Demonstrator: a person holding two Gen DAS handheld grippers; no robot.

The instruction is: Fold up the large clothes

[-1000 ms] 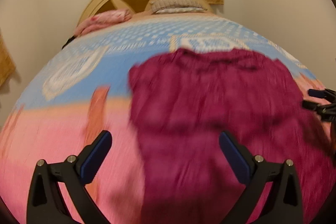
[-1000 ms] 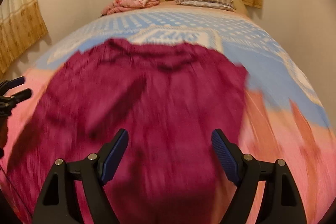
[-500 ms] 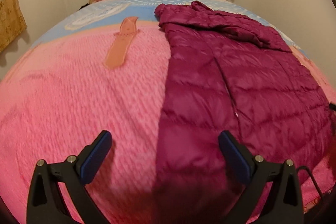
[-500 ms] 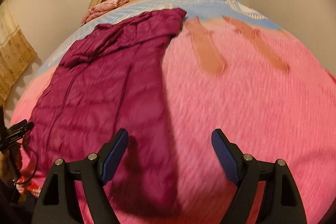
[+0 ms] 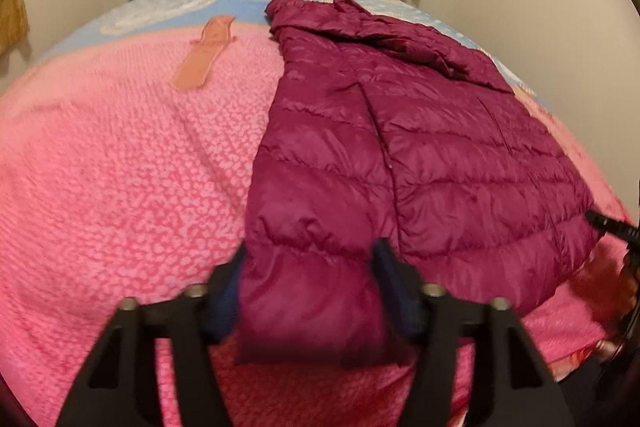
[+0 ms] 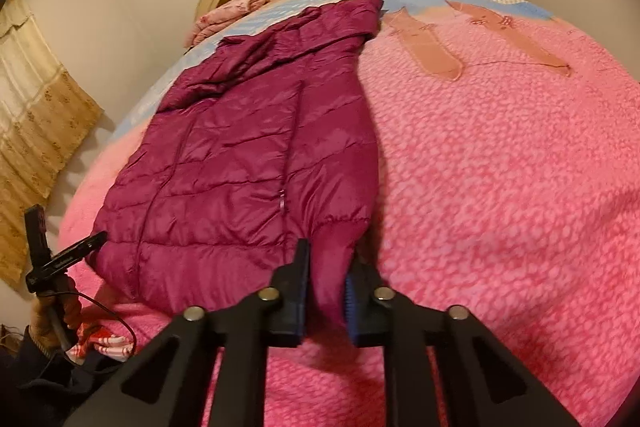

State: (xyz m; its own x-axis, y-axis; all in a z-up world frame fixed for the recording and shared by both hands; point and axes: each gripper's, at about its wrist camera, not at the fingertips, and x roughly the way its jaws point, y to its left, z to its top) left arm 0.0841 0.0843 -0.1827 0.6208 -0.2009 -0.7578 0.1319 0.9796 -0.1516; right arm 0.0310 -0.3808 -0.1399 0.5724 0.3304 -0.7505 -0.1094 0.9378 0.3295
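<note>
pink bedspread (image 5: 120,167) under maroon jacket (image 5: 420,147)

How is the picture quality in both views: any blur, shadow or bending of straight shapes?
Left wrist view: the left gripper, closing on the jacket, is smeared by blur, and the bed bulges like a dome. Right wrist view: sharper on the jacket, the pink cover slightly soft, and the jacket hem darkens in shadow near the right gripper.

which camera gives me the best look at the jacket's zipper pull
The right wrist view: the zipper pull shows as a small metal tab on the maroon jacket. The left wrist view shows only the jacket's centre seam, with no clear pull.
</note>
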